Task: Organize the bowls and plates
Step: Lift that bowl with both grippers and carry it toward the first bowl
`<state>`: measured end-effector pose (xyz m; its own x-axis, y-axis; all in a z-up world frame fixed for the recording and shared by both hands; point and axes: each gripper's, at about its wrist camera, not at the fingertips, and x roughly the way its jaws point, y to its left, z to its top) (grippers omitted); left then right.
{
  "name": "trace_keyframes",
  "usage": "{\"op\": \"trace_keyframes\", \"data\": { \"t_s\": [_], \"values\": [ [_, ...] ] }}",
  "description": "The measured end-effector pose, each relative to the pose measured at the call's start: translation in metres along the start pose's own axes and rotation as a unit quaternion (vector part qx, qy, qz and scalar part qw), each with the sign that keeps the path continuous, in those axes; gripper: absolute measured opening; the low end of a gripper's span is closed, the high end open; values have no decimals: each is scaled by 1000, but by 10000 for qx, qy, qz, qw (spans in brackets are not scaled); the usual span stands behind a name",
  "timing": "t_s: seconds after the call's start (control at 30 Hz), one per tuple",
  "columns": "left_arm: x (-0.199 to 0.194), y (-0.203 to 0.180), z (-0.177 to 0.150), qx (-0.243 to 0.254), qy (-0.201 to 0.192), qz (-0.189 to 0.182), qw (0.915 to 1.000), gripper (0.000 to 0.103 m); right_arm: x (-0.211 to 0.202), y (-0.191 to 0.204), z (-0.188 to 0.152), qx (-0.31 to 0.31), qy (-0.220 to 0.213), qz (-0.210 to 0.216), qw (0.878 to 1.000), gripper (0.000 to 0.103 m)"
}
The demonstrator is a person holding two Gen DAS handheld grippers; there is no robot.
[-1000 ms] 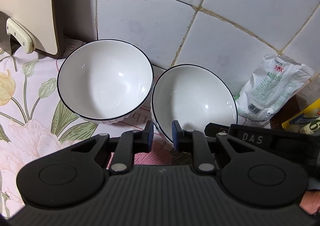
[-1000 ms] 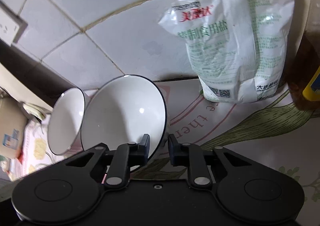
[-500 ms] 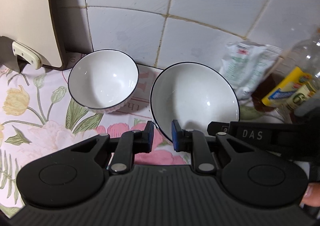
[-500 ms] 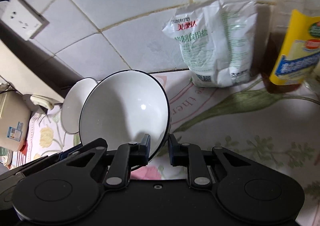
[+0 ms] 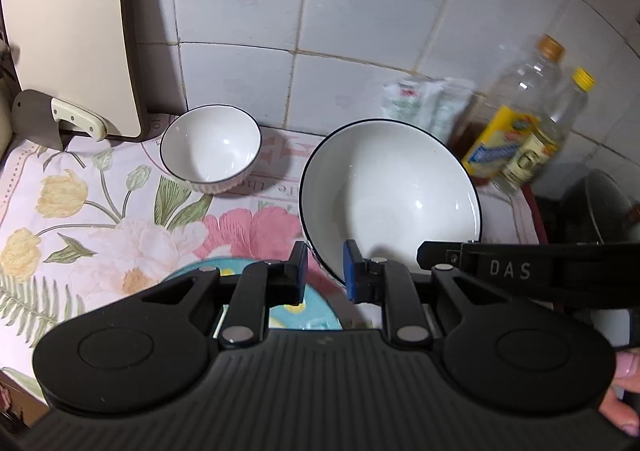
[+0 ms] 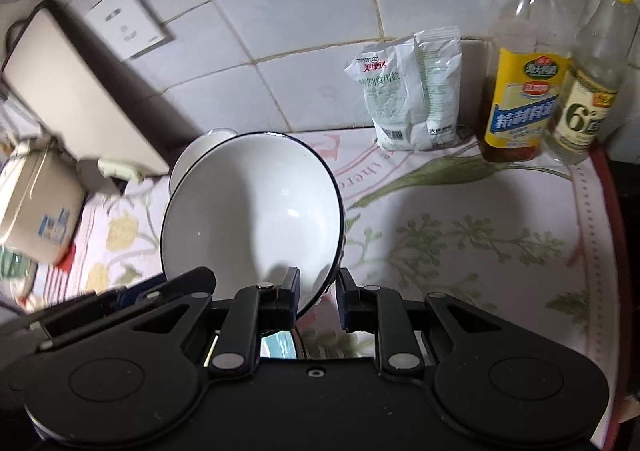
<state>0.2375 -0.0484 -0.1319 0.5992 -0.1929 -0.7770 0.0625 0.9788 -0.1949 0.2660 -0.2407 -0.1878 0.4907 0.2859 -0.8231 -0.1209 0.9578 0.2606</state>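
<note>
A large white bowl with a dark rim point(image 5: 390, 195) is held tilted above the floral cloth. My left gripper point(image 5: 325, 271) and my right gripper point(image 6: 318, 291) are both shut on its near rim, one finger inside and one outside. The bowl also shows in the right wrist view point(image 6: 256, 219). A smaller white bowl point(image 5: 210, 147) stands on the cloth near the wall, partly hidden behind the large bowl in the right wrist view point(image 6: 200, 147). A light blue plate point(image 5: 316, 311) lies under my left gripper, mostly hidden.
A cutting board point(image 5: 68, 31) and a knife point(image 5: 76, 119) stand at the back left. A salt bag point(image 6: 412, 91) and two bottles point(image 6: 524, 63) stand at the back right. A beige cooker point(image 6: 36, 203) is at the left. A dark pan point(image 5: 596, 211) is at the right edge.
Both grippers have pulled back from the wall and risen with the large bowl. The small bowl stays on the cloth; the socket, bottles and blue plate have come into view.
</note>
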Motion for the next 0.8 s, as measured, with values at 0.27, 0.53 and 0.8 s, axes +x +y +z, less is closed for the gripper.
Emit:
{"op": "trace_keyframes", "data": {
  "t_s": [0.27, 0.53, 0.8],
  "values": [
    [-47, -18, -24, 240, -61, -160, 9996, 17, -47, -1, -37, -82, -62, -9, 9999, 23],
    [-77, -33, -48, 333, -9, -403, 9986, 17, -86, -11, -69, 112, -227, 26, 9997, 23],
    [-86, -41, -76, 338, 137, -609, 9975, 17, -107, -25, -95, 123, -348, 87, 9993, 23]
  ]
}}
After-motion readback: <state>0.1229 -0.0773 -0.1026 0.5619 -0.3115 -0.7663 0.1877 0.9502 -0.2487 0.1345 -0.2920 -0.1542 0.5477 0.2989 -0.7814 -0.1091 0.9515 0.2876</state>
